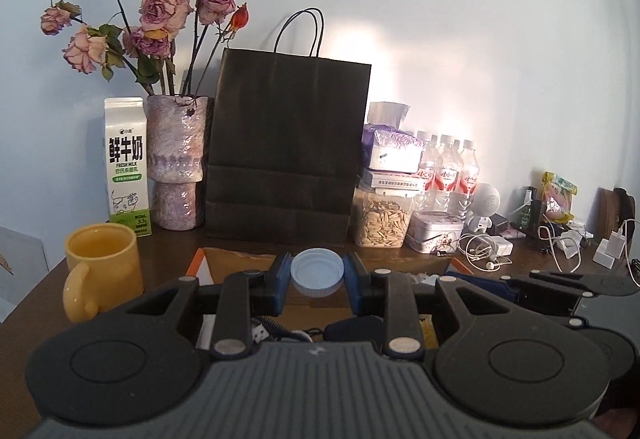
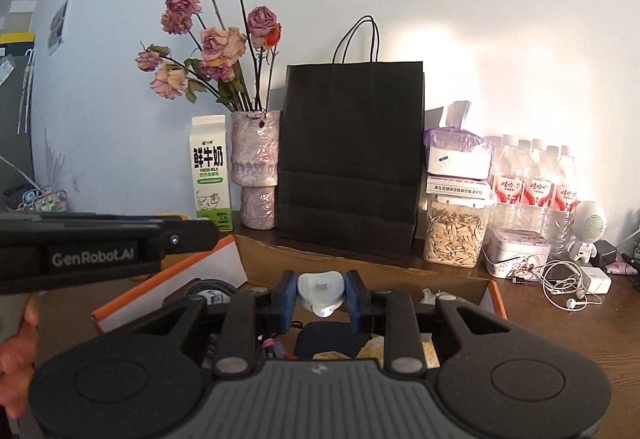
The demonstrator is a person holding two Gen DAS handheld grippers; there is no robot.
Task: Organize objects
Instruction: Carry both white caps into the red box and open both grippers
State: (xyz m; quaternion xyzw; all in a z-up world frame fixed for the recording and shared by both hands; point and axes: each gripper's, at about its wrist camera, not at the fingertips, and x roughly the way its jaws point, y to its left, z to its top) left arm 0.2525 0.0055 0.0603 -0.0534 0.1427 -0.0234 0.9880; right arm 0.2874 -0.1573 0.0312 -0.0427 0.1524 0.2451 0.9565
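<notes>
My left gripper (image 1: 316, 279) is shut on a round pale blue cap (image 1: 317, 268), gripped by its rim between the blue pads. My right gripper (image 2: 321, 297) is shut on a small white bottle-like thing (image 2: 320, 285) with a stub on top and a clear lower part. Both hang above an open cardboard box (image 2: 360, 263) with orange-edged flaps that holds several cables and small items. In the right wrist view the black side of the left tool (image 2: 100, 251) reaches in from the left, with a person's hand (image 2: 16, 351) below it.
On the brown table behind the box stand a black paper bag (image 1: 288, 143), a vase of dried roses (image 1: 176, 163), a milk carton (image 1: 126, 167) and a yellow mug (image 1: 102, 263). A seed jar (image 1: 382, 219), water bottles (image 1: 448, 167), a tin, earphones and chargers crowd the right.
</notes>
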